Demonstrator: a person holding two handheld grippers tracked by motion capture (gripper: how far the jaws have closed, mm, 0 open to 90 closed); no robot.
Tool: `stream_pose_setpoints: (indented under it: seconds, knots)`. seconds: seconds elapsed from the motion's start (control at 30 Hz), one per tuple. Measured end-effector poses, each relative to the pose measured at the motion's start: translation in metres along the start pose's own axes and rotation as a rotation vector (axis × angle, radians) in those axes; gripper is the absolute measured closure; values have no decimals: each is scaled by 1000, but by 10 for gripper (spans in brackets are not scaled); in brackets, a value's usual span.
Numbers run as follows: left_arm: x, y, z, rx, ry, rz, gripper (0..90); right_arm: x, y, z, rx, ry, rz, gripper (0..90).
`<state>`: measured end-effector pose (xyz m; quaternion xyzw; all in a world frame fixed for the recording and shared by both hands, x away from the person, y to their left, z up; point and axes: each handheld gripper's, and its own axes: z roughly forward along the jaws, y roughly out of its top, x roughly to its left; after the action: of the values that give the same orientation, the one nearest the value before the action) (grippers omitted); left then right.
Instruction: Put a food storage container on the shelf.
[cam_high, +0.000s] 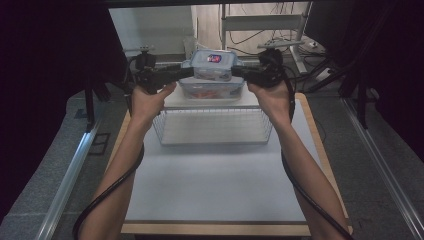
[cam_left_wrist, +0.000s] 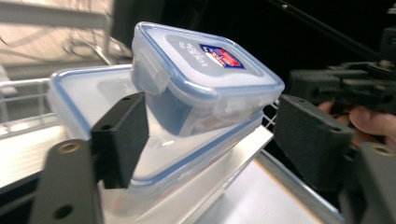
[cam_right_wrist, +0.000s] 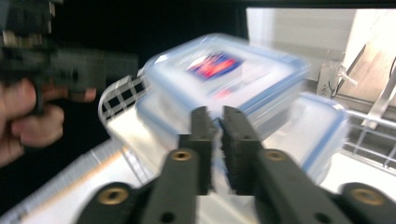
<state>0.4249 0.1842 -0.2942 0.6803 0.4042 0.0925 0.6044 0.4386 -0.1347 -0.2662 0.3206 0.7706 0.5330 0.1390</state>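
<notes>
Forearms reach up the white desk (cam_high: 215, 175) past a wire basket (cam_high: 212, 126); both tongs flank the small clear blue-rimmed lidded plastic box (cam_high: 213, 64) stacked on a larger one (cam_high: 210, 88). Left tongs (cam_left_wrist: 210, 135) gape wide, empty, around the small box (cam_left_wrist: 205, 77); seating both pads squarely before squeezing would help. Right tongs (cam_right_wrist: 219, 149) look pinched nearly shut with no box between them; blur hides any contact.

White table (cam_high: 215, 185) carries a wire basket (cam_high: 212, 127)

Blurred and cropped regions around my two tools.
Motion blur smears the small container (cam_right_wrist: 219, 70) and its label in my right gripper view; the large container (cam_left_wrist: 84, 102) runs behind my left jaw, its contents unreadable.
</notes>
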Motion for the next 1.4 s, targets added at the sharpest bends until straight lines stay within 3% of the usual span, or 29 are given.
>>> stream_pose_setpoints:
  seconds: [0.1,0.23,0.6,0.73,0.93,1.03,1.17,1.4]
  knots:
    - [-11,-8,-4,28,46,71,185,6,-7,8,32,-2,-40,895]
    - [-21,-20,-8,72,75,147,161,2,-10,16,41,1,-22,897]
    - [-31,-50,-5,130,53,207,144,-13,-12,24,45,-37,12,898]
    - [-40,-60,-7,149,48,245,130,-8,-16,22,36,-14,5,883]
    - [-51,-86,-12,189,63,295,96,12,-36,12,16,20,-48,699]
    - [-53,-98,-15,199,61,300,81,20,-51,6,10,30,-68,600]
    - [-56,-115,-20,211,67,312,65,29,-73,-3,22,25,-103,506]
    - [-59,-145,-27,222,86,323,49,36,-108,-19,57,16,-119,342]
